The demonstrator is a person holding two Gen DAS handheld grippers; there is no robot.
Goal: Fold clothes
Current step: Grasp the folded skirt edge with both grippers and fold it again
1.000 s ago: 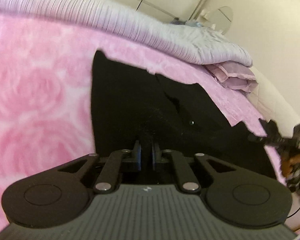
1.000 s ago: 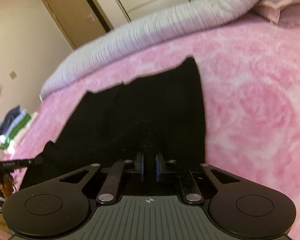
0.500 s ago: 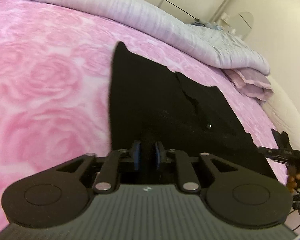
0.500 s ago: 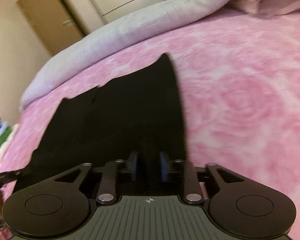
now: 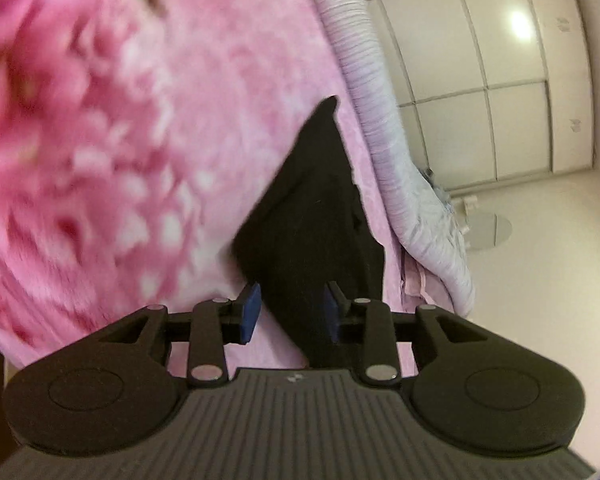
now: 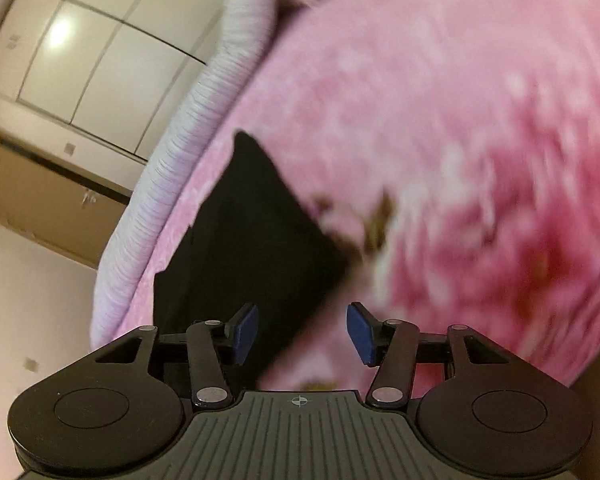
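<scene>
Black garment (image 5: 316, 216) lies flat on the pink blanket (image 5: 140, 140), spread from the near edge of the bed toward the far side. It is matte and dark, with no visible weave. Its far corner forms a sharp point and its edges run straight, so it looks like a folded panel rather than a loose heap. In the right wrist view the same cloth (image 6: 252, 240) reads as a dark wedge with one clean diagonal edge.

What changed: a second ago both grippers were pinched on the near hem of the cloth. Now both have let go, and both views have tilted hard.

- Left gripper (image 5: 291, 308): jaws opening, at a middling gap. Cloth sits in the gap, but the blue pads (image 5: 250, 312) stand clear of it.
- Right gripper (image 6: 302, 334): jaws opening, wider than the left. Its left pad is over the cloth edge and its right pad is over blanket, so nothing is clamped.

Judgement: this is the release after laying down a fold. The cloth stays where it was placed, so the fold looks set. The next step is likely a re-grip for another fold, or a pull-away.

Surroundings: the blanket is plush and fleecy with a rose pattern, and its near areas are motion-blurred. A ribbed lilac quilt (image 5: 376, 120) is bunched in a roll along the far edge of the bed. Beyond it are glossy white wardrobe panels (image 5: 500, 80). A tan door (image 6: 48, 200) shows at far left in the right wrist view.
</scene>
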